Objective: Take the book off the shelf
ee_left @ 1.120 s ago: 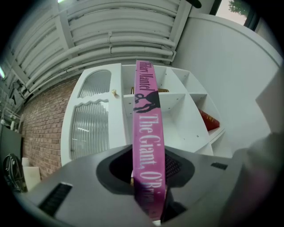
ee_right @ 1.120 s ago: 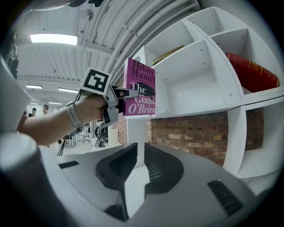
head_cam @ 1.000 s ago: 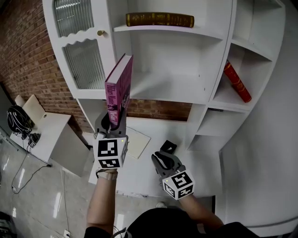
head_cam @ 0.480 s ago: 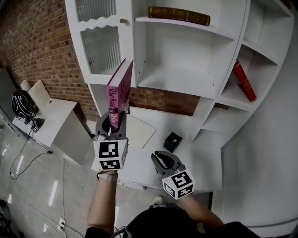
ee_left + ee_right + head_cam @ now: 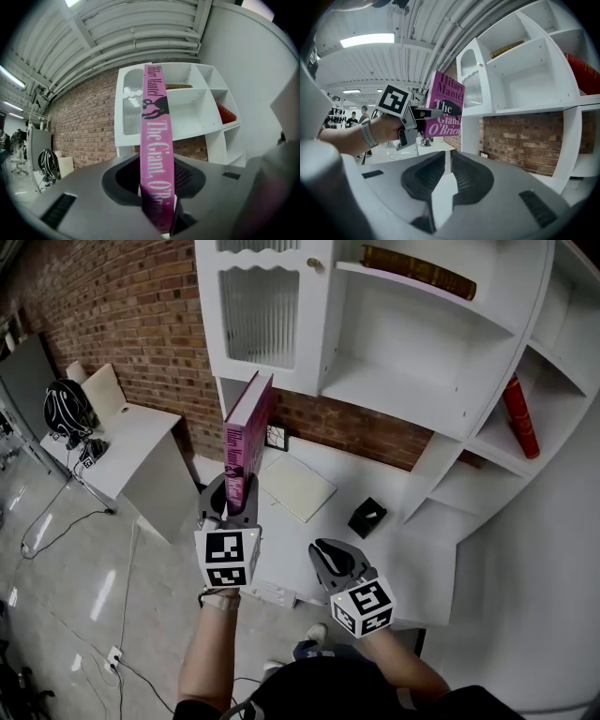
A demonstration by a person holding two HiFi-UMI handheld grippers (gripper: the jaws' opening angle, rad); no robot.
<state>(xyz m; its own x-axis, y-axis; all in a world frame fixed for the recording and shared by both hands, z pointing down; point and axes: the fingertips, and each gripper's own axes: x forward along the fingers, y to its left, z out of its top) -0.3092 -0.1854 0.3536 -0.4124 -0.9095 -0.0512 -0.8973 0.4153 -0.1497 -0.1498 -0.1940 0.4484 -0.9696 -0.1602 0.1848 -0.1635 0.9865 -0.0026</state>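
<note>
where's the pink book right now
The pink book stands upright left of centre in the head view, clamped at its lower end in the left claw, off the white shelf unit and above the desk.

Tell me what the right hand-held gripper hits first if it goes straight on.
Probably the shelf unit's white upright below the glass door. The right hand-held gripper aims just right of the pink book, which it might clip; depth is unclear.

In head view, looks steeply down at shelf [image 5: 403,390] from above its front; in both gripper views, faces shelf about level from in front, sharing shelf.
</note>
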